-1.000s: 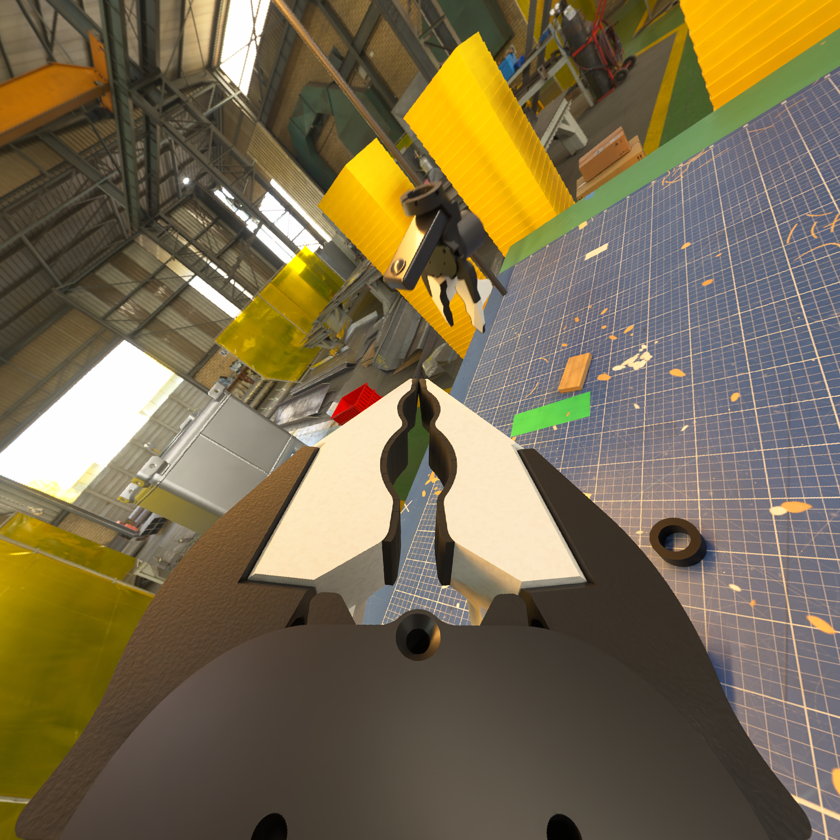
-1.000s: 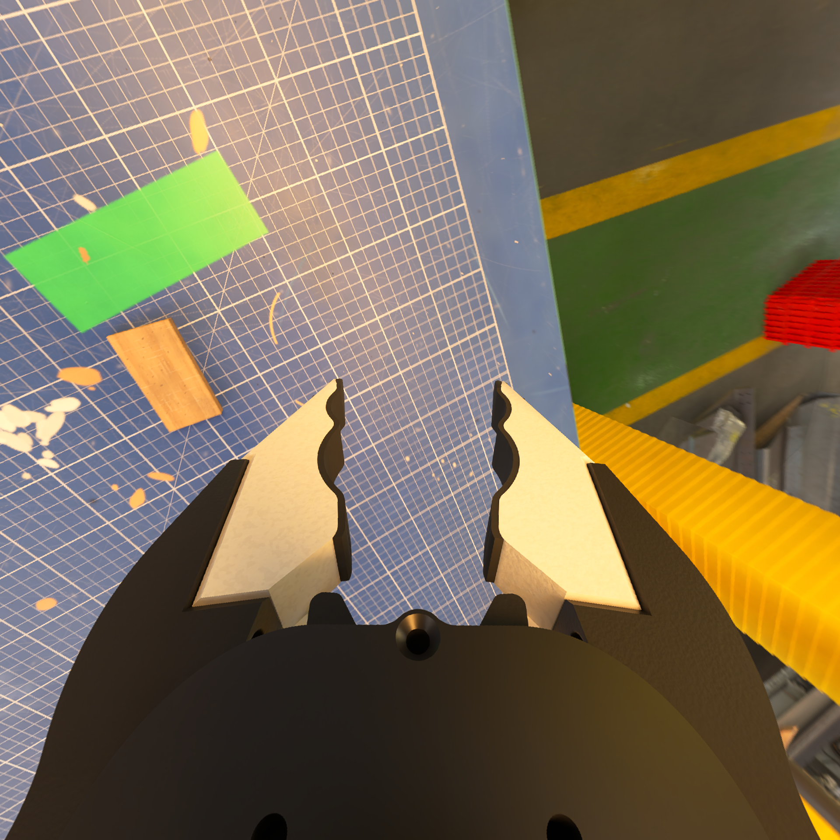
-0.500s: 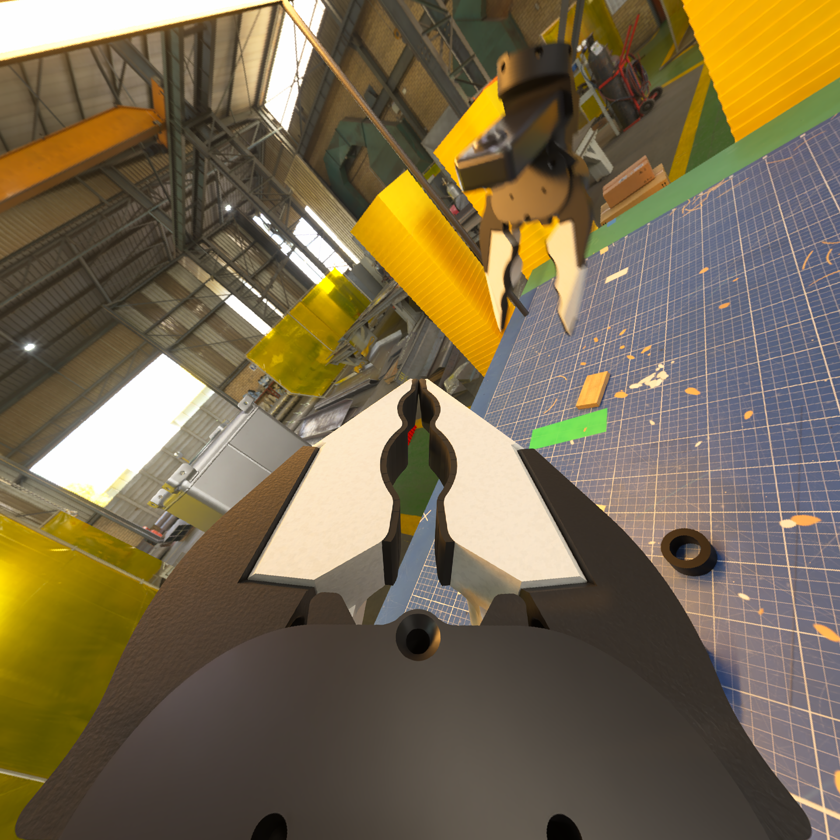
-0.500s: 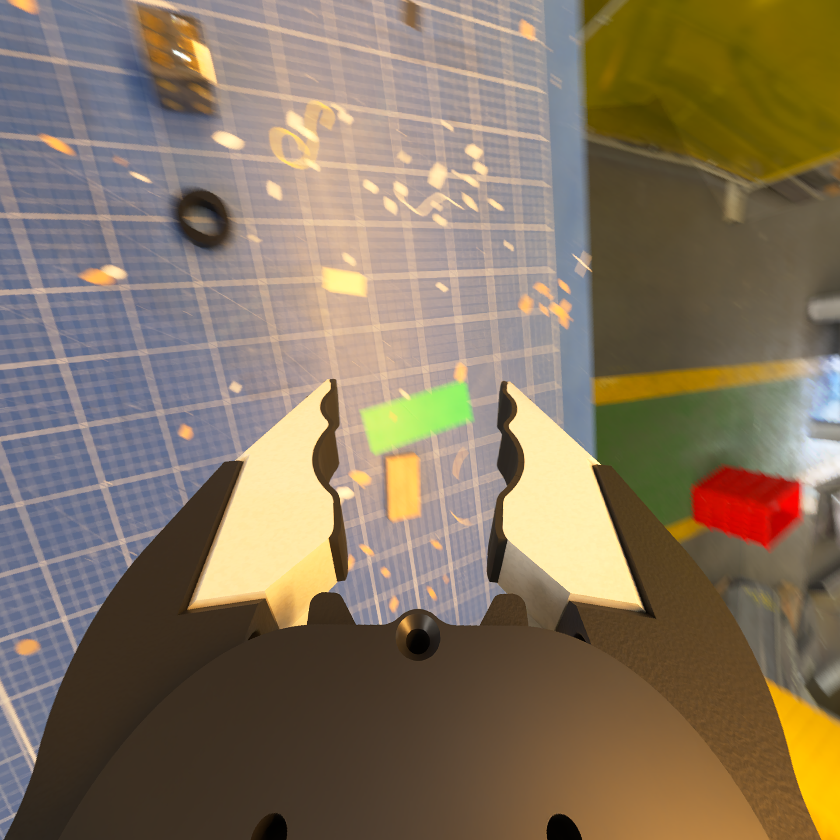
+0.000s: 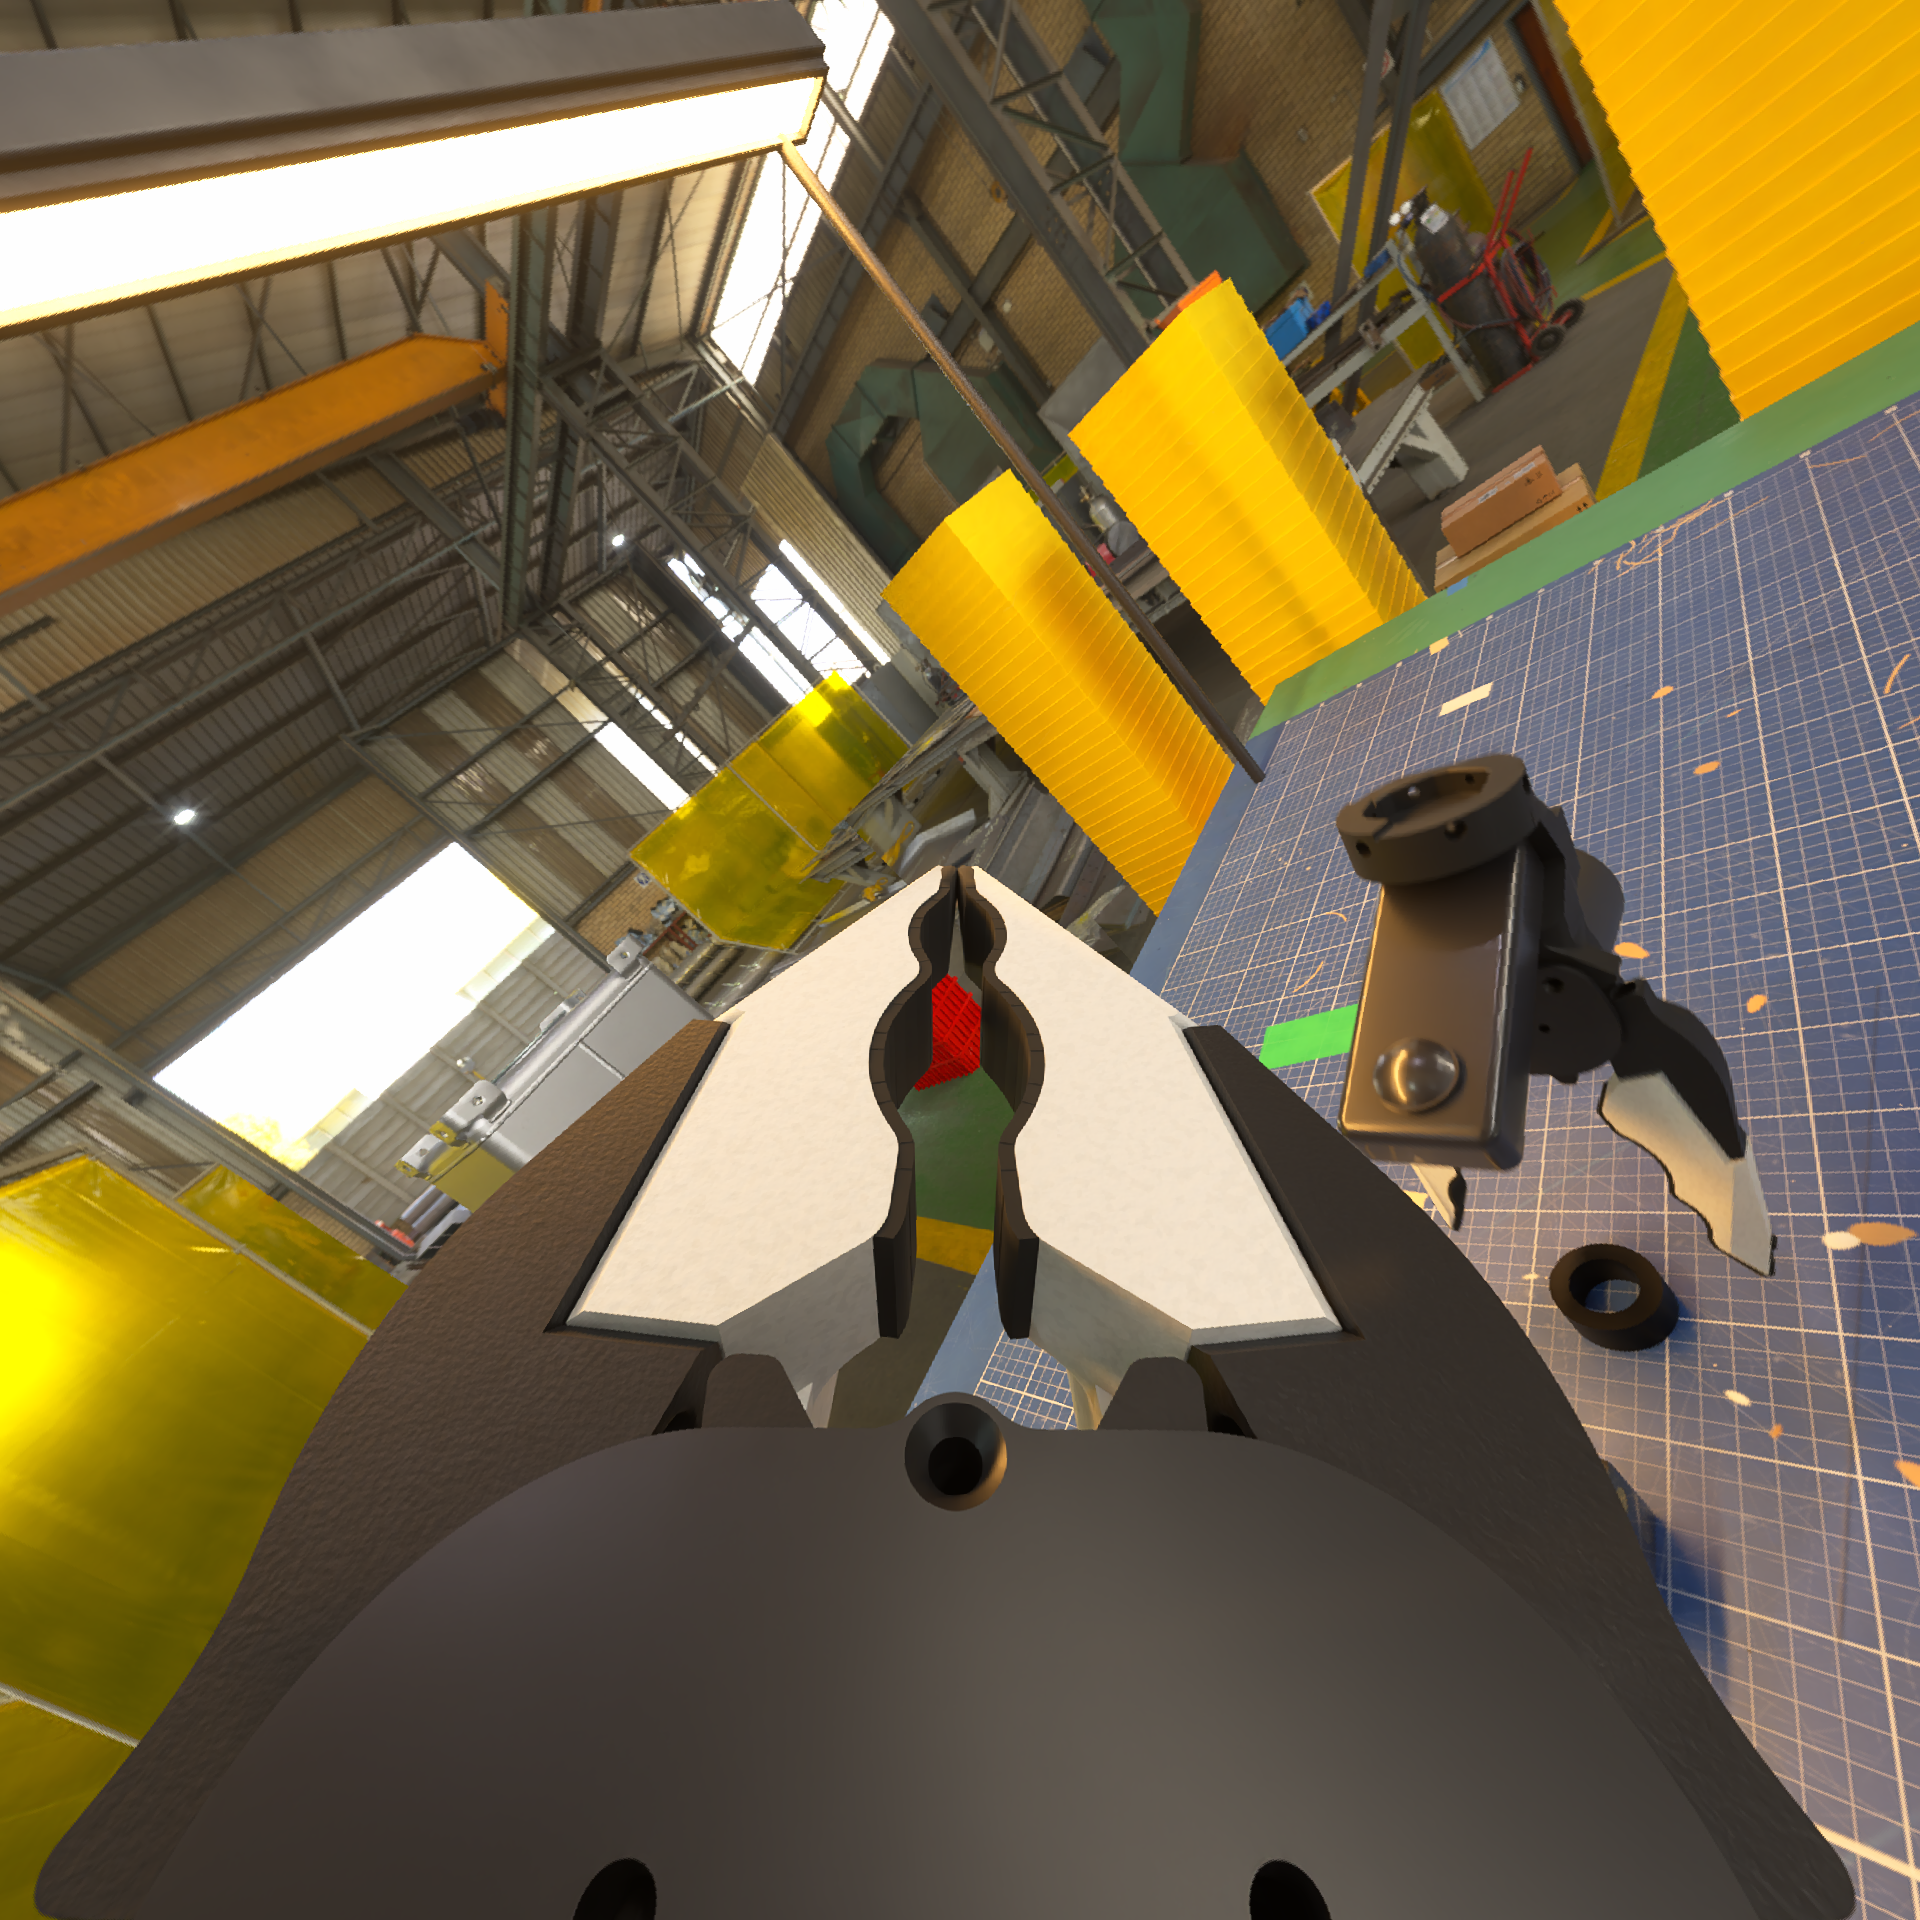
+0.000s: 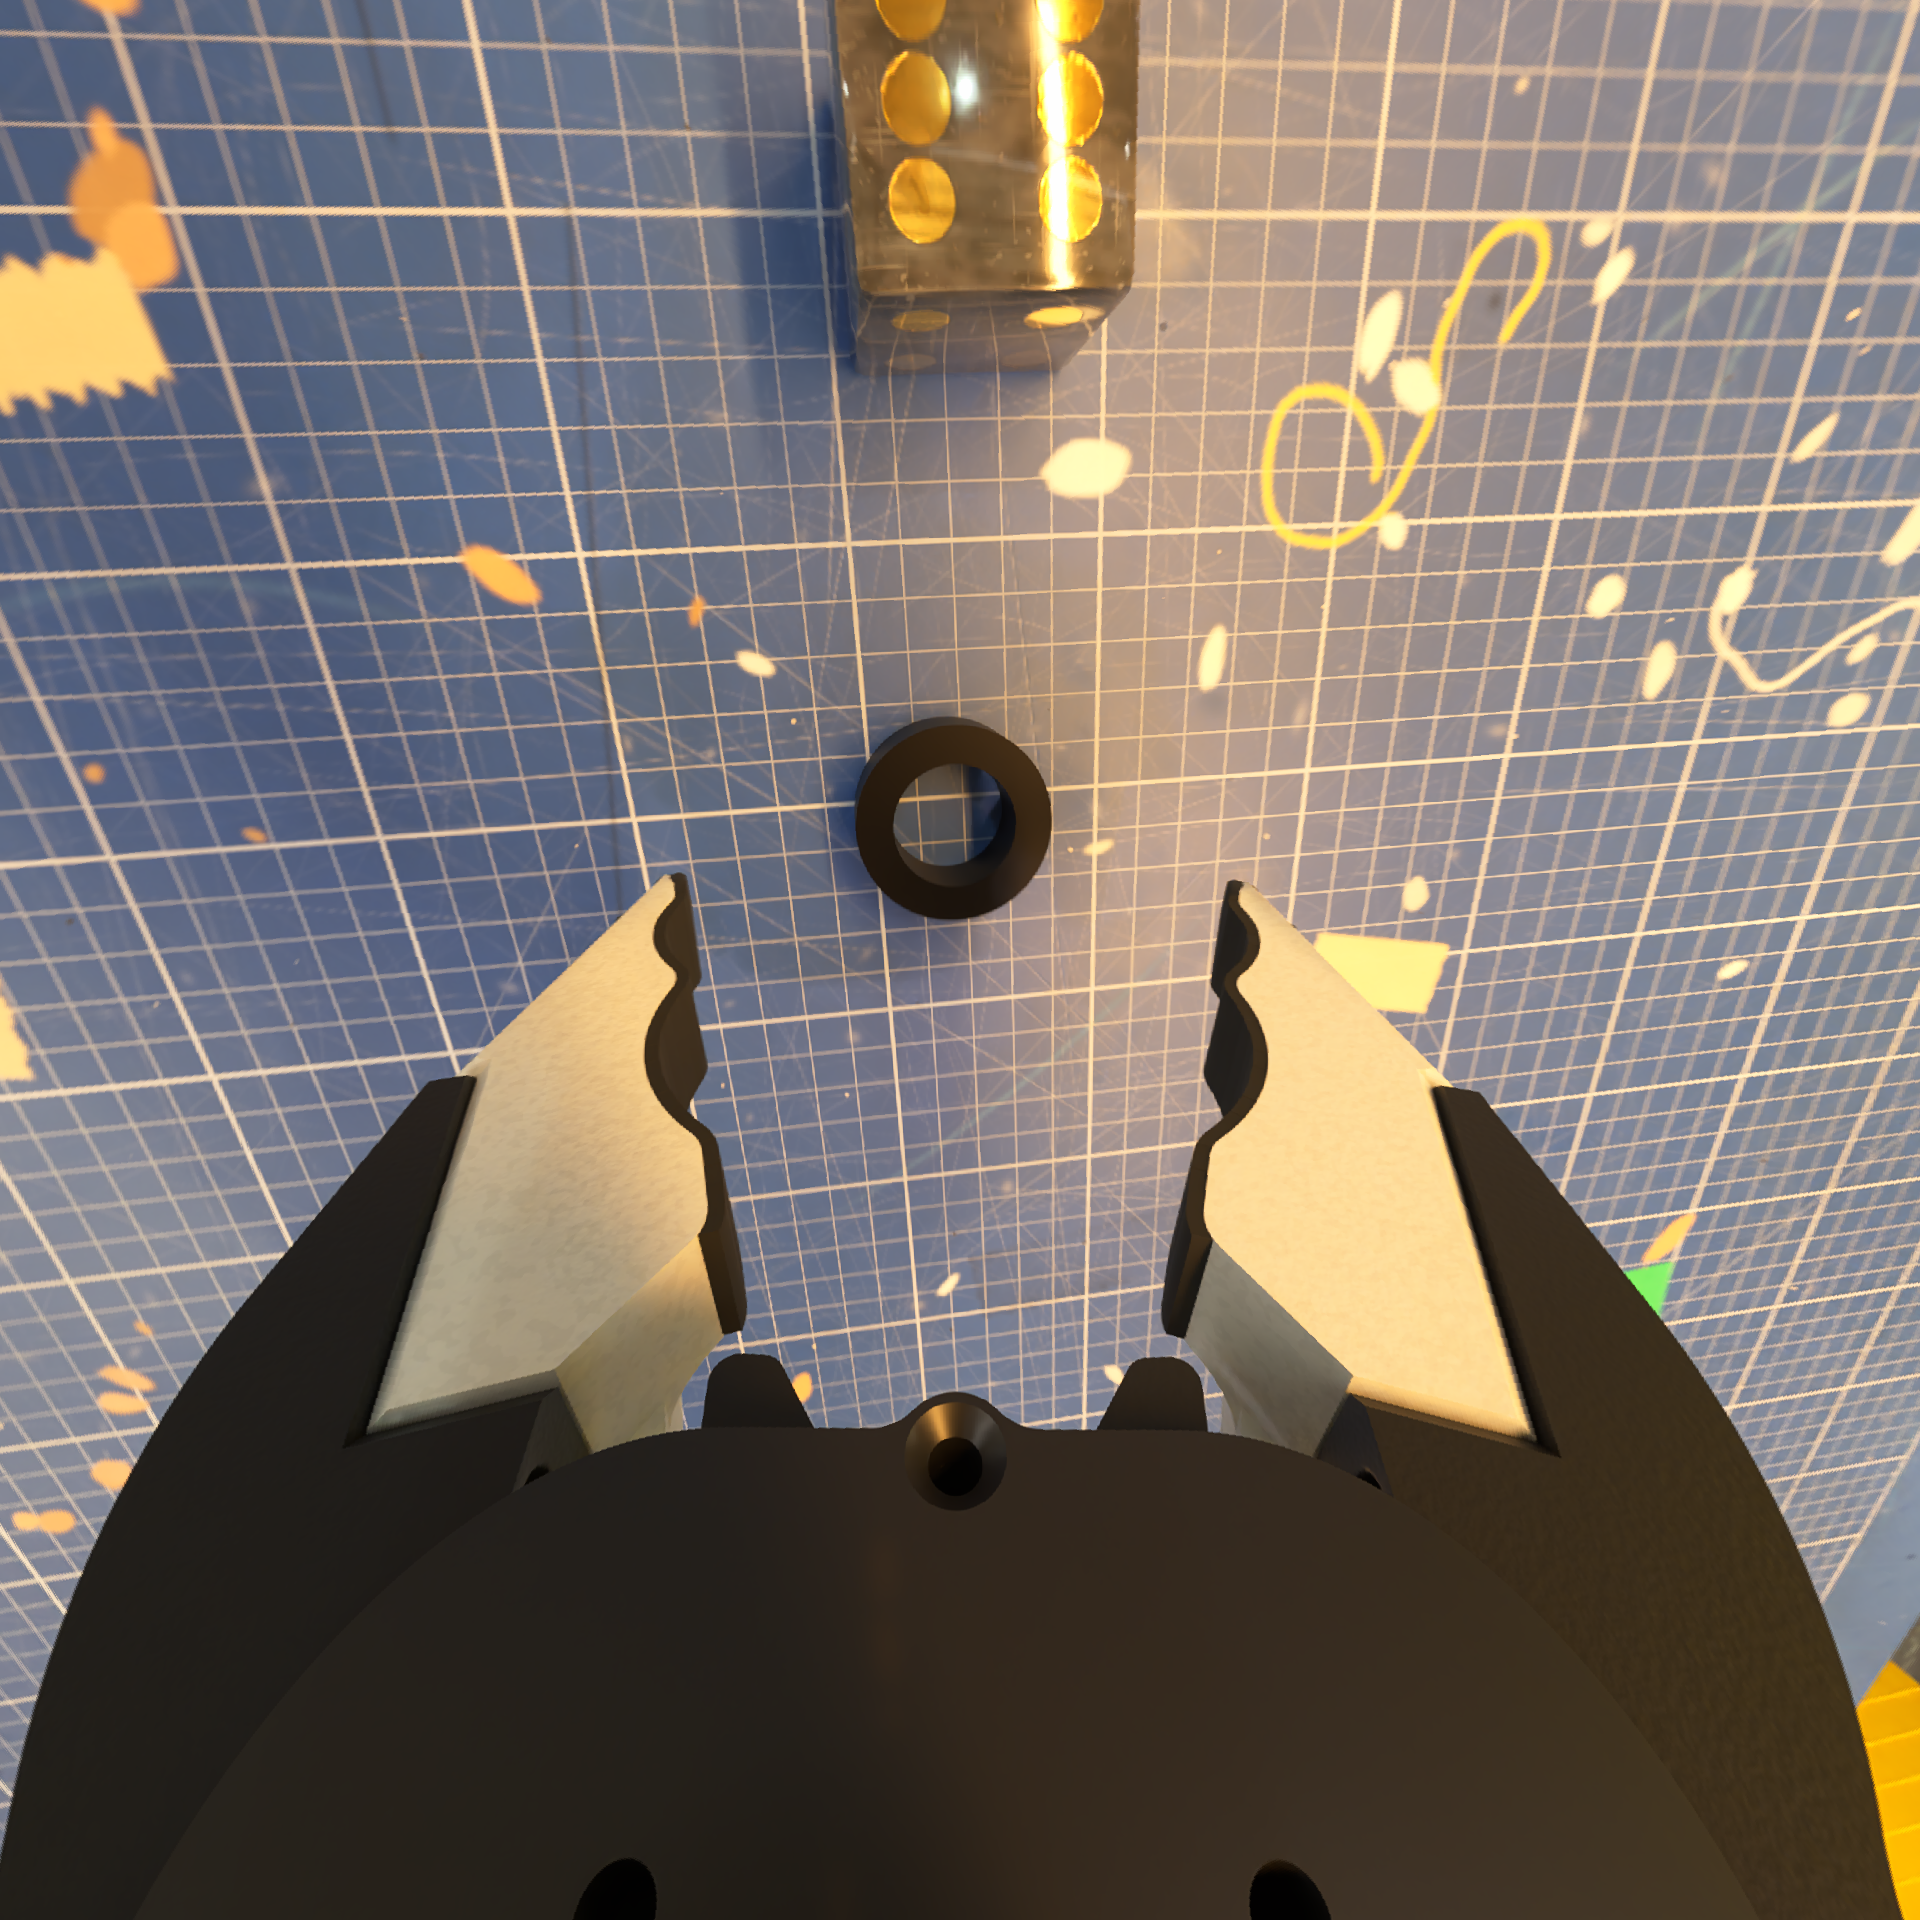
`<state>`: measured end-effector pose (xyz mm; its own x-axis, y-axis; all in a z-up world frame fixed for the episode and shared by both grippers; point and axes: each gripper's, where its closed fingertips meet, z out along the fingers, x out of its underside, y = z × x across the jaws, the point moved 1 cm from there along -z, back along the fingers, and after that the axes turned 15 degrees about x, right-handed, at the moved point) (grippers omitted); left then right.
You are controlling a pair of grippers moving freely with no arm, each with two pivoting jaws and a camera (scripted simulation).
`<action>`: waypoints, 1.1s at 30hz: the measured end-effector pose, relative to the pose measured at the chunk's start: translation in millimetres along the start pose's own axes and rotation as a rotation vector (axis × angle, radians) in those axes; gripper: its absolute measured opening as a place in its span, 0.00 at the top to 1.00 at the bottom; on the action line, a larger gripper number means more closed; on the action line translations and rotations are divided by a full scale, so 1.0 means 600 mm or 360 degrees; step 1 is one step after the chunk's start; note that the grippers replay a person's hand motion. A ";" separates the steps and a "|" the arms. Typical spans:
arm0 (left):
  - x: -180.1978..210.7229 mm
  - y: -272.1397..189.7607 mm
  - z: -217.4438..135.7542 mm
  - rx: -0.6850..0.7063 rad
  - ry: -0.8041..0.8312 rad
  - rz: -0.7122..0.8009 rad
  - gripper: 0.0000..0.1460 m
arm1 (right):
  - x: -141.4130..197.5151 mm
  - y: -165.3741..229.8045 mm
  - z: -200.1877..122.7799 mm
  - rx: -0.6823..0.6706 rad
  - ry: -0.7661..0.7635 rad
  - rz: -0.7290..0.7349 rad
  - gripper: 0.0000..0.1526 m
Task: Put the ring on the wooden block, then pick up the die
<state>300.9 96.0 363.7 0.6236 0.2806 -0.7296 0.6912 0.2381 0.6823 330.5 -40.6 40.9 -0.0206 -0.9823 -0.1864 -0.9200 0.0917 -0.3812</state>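
A black ring lies flat on the blue cutting mat. My right gripper is open and empty, pointing down at the mat, with its fingertips just short of the ring and on either side of its line. A dark glossy die with gold pips stands beyond the ring. In the left wrist view the right gripper hovers just above the ring. My left gripper is shut and empty, held off the mat's left edge. The wooden block is hidden.
A green patch on the mat shows beside the right gripper, and its corner shows in the right wrist view. Paint flecks and yellow scribbles mark the mat. A red crate sits on the floor beyond the mat.
My right gripper has swung from over the wooden block and green patch to above the ring, and come lower and nearer. It stays open. My left gripper stays shut and has barely moved.
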 end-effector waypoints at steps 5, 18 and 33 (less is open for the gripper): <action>-0.004 0.000 -0.006 -0.0010 -0.0013 0.0009 1.00 | 0.003 0.011 0.036 -0.0050 0.0071 -0.0007 0.62; -0.008 0.000 -0.011 -0.0018 -0.0030 0.0006 1.00 | 0.170 -0.232 -0.220 0.0293 -0.0368 0.0137 0.73; 0.002 -0.006 0.018 0.0031 0.0028 -0.0002 1.00 | 0.399 -0.269 -0.039 0.0005 0.0127 0.0000 0.73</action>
<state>303.1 85.3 359.7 0.6163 0.2969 -0.7294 0.6989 0.2205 0.6803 464.9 -294.6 79.1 -0.0517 -0.9922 -0.1136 -0.9187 0.0918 -0.3840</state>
